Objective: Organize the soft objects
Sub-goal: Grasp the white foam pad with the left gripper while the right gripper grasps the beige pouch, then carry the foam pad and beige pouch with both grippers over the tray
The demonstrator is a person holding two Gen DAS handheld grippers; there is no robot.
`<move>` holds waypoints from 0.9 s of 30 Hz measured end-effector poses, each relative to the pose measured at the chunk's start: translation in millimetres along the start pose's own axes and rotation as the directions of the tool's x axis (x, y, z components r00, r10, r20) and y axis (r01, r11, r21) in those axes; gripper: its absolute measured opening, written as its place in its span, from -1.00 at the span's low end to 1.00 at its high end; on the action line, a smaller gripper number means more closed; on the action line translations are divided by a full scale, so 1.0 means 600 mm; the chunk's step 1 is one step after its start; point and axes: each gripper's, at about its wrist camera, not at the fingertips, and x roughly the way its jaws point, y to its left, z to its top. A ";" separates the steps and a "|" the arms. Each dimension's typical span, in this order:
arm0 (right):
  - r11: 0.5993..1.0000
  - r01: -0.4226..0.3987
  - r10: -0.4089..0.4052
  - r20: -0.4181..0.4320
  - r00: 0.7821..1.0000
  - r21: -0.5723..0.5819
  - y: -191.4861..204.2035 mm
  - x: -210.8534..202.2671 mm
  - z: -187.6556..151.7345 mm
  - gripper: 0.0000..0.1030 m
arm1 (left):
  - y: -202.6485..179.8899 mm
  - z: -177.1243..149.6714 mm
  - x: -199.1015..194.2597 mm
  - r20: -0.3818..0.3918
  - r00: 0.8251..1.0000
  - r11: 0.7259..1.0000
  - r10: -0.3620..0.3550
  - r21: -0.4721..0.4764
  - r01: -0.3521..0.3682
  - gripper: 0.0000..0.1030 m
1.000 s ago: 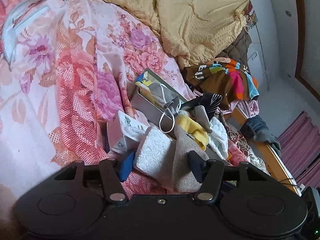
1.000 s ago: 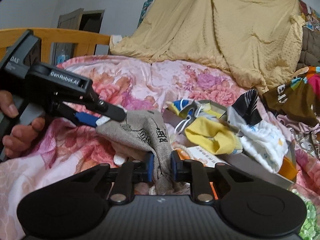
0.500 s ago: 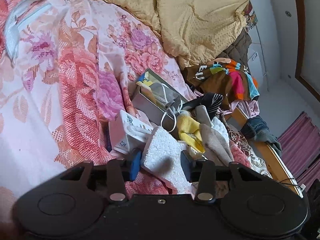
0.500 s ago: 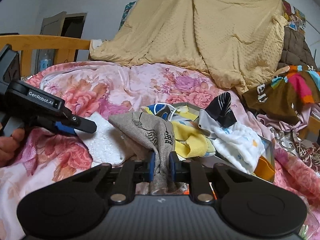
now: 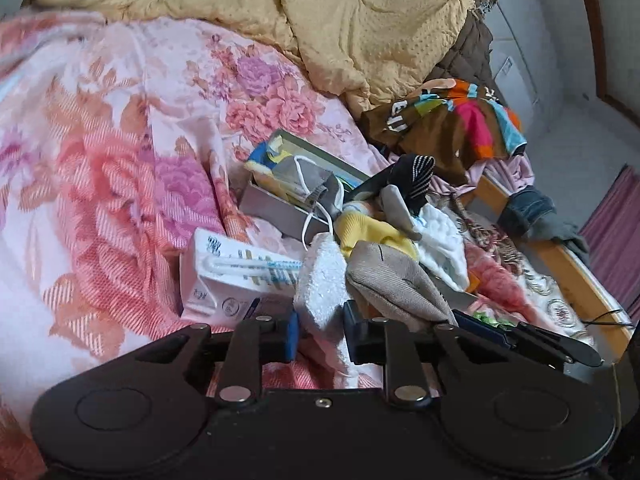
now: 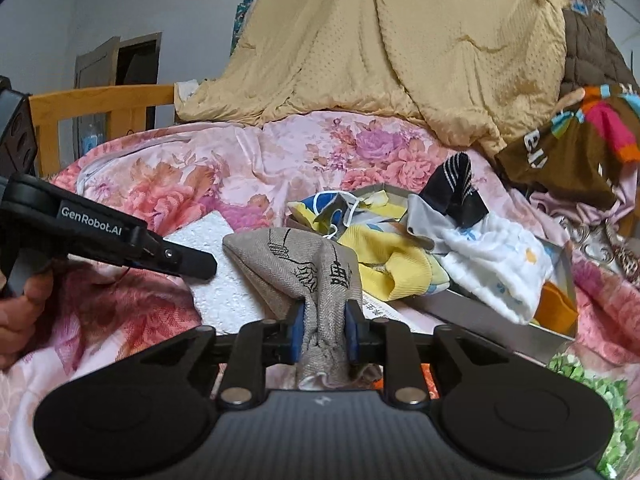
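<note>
since a second ago the left gripper (image 5: 320, 338) has drawn its jaws in from a wide spread, and they now pinch the lower edge of the white terry cloth (image 5: 322, 288); the beige printed cloth (image 5: 394, 284), which lay between those jaws back then, now sits off to the right of them. the jaws have just been closing, with the white cloth between them. the right gripper (image 6: 323, 334) is clamped on the gathered lower end of the beige printed cloth (image 6: 298, 266), its jaws having just eased slightly wider while the cloth is still pressed between the blue pads (image 6: 297, 334). the two cloths touch, the white one lying left of and partly under the beige one. a hand (image 6: 18, 316) holds the left gripper at the left edge of the right wrist view. just left of the white cloth lies a white carton (image 5: 224, 280) on the pink floral quilt (image 5: 112, 168). beyond them a grey tray (image 6: 496, 320) holds a yellow garment (image 6: 384, 256), a white patterned cloth (image 6: 496, 260), a black striped sock (image 6: 456, 184) and face masks (image 5: 304, 180). farther back are a tan blanket (image 6: 400, 48) and a brown multicoloured garment (image 6: 572, 148).
</note>
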 end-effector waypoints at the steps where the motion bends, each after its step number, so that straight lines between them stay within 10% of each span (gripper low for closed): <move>1: 1.000 -0.011 0.011 -0.004 1.000 0.006 -0.003 0.001 0.000 -0.51 | -0.004 0.002 0.002 -0.003 1.000 1.000 0.013 -0.001 -0.013 -0.52; 27: 0.992 0.076 -0.099 0.243 0.965 0.103 -0.124 -0.049 0.103 -0.69 | -0.209 0.125 -0.014 0.171 0.966 0.959 0.195 0.174 -0.224 -0.80</move>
